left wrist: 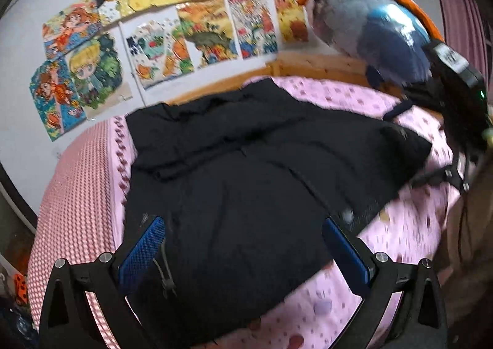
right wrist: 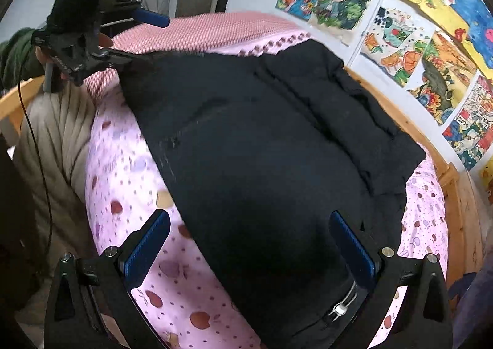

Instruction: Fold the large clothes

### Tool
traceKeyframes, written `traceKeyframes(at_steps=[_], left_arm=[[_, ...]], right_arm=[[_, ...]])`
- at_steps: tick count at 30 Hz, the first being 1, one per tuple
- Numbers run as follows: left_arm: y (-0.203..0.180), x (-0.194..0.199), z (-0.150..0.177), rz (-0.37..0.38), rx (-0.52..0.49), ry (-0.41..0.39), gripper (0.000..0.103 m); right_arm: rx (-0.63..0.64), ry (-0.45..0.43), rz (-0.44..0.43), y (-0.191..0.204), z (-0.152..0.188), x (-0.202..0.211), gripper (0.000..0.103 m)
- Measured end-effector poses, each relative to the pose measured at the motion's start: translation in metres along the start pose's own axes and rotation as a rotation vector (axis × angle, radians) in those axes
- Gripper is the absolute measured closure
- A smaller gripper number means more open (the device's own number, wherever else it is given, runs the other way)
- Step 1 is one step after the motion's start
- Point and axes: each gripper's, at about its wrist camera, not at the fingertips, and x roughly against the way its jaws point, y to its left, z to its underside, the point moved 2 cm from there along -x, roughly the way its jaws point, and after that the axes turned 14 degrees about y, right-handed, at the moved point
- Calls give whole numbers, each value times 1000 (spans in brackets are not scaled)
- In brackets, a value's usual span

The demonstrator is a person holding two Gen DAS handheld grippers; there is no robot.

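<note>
The black jacket (right wrist: 277,148) looks like matt, puffy quilted cloth, no shine at all. Under it the pink sheet (right wrist: 123,170) is thin printed cotton-ish fabric, and the blanket (left wrist: 77,188) at the left of the frame has a bumpy waffle texture. Bed frame (right wrist: 462,195) is bare pale wood. Gripper pads (left wrist: 141,253) are ribbed blue rubber on matt black plastic.

Ahead of the left hand-held gripper (left wrist: 243,244) the bed (left wrist: 409,225) is largely covered by the black jacket (left wrist: 231,164); bare sheet is left to its right. Passage farther right is blocked by the right hand-held gripper (left wrist: 456,121) and a blue bundle (left wrist: 369,28). Beyond the jacket, room is closed off by the wooden frame (right wrist: 431,148) and the poster-covered wall (right wrist: 416,41).
</note>
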Motion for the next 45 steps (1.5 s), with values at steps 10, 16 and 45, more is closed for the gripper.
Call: traceKeyframes(at_steps=[10, 16, 45], left_arm=[[-24, -23, 32, -63, -137, 89, 0], [-33, -36, 42, -172, -189, 107, 0], [-39, -30, 44, -350, 27, -27, 0]], right_arm=[[150, 58, 42, 21, 12, -27, 2], [130, 60, 90, 25, 19, -24, 2], [-77, 30, 142, -11, 23, -22, 37]])
